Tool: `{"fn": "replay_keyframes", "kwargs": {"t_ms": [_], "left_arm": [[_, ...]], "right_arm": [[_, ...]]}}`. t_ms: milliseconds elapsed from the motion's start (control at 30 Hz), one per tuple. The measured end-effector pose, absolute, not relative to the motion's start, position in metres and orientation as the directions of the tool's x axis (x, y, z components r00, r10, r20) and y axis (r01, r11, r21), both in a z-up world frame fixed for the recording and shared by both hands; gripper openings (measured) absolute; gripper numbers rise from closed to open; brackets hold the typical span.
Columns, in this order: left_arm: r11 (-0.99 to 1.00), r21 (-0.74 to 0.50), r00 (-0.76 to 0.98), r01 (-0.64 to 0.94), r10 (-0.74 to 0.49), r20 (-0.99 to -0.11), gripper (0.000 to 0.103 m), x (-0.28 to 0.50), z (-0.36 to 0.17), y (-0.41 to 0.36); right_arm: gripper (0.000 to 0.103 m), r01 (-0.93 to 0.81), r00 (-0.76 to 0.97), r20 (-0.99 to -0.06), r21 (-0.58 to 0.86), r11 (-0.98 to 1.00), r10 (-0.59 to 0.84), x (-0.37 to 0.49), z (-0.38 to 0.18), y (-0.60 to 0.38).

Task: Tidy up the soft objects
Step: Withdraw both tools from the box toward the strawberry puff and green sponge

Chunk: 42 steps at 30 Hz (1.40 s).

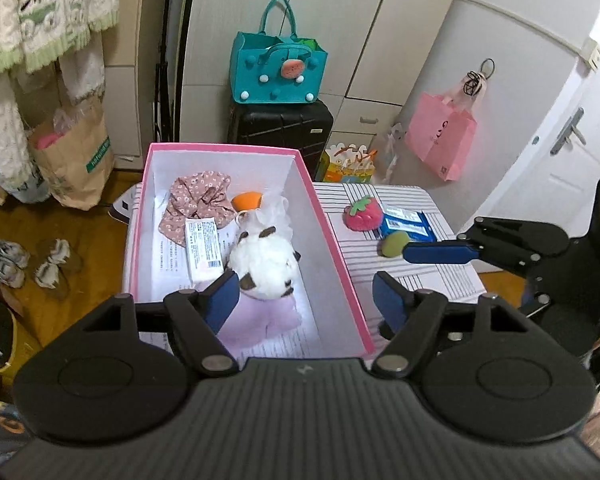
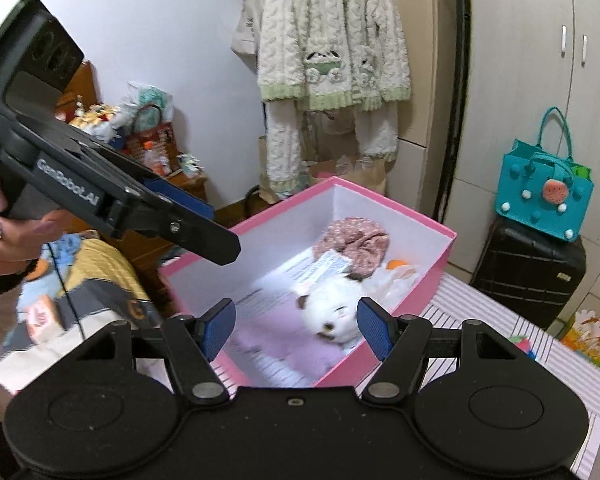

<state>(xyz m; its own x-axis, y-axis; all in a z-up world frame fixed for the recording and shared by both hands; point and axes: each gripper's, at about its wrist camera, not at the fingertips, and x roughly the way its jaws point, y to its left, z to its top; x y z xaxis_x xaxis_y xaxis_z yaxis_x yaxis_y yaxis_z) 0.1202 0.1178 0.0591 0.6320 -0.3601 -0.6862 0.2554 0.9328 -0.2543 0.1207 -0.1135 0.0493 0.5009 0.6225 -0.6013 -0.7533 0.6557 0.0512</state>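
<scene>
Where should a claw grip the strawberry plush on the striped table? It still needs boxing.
Grip the strawberry plush across its rounded red body, coming from above. It lies flat with bare cloth on its left, while the blue packet crowds its right.

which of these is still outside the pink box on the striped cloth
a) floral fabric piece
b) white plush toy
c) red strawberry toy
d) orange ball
c: the red strawberry toy lies on the striped cloth to the right of the pink box, while the white plush toy, floral fabric piece and orange ball are all inside the box.
</scene>
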Motion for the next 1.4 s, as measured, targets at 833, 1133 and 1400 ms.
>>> {"fn": "replay_keyframes", "kwargs": {"t_ms": [833, 1133, 1400], "left_arm": [[0.894, -0.049, 0.506, 0.444, -0.296, -0.81, 0.077, 0.049, 0.041, 0.036], [0.871, -0.067, 0.432, 0.487, -0.306, -0.849, 0.077, 0.064, 0.016, 0.01], [0.841, -0.081, 0.388, 0.535, -0.329, -0.861, 0.077, 0.078, 0.004, -0.017]], "right_arm": [[0.072, -0.699, 0.467, -0.648, 0.146, 0.7, 0.602, 0.045, 0.033, -0.208], [0.072, -0.665, 0.453, -0.674, 0.181, 0.725, 0.584, 0.045, 0.006, -0.232], [0.072, -0.642, 0.474, -0.685, 0.162, 0.749, 0.554, 0.053, -0.014, -0.254]]}}
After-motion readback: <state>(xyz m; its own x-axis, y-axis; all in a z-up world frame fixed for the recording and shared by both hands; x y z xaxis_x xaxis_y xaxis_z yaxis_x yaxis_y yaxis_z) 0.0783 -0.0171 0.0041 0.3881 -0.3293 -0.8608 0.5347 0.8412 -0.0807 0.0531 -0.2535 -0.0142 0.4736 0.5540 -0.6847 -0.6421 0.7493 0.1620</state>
